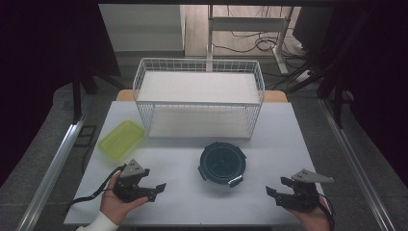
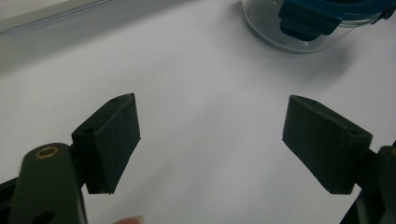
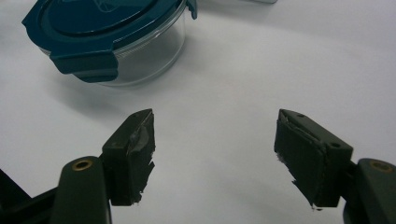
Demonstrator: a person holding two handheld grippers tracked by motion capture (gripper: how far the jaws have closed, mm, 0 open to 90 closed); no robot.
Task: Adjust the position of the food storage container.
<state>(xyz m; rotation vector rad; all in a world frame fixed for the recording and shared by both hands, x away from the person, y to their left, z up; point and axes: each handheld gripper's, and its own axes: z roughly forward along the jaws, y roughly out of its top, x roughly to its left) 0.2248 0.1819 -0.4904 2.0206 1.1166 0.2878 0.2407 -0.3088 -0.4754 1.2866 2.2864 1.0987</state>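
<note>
A round glass container with a dark teal clip lid (image 1: 222, 162) stands on the white table (image 1: 183, 202), just in front of the wire basket. In the right gripper view the container (image 3: 116, 42) sits at upper left, apart from the jaws; the left gripper view catches its edge (image 2: 317, 23) at upper right. My left gripper (image 1: 155, 188) rests near the table's front left, open, with nothing between its jaws (image 2: 210, 140). Near the front right, my right gripper (image 1: 276, 188) is open too and holds nothing (image 3: 215, 149). Both point inward toward the container.
A white wire basket (image 1: 199, 98) with two shelves stands at the back of the table. A flat yellow-green lidded box (image 1: 121, 139) lies at the left, behind my left gripper. Dark floor and metal rails flank the table.
</note>
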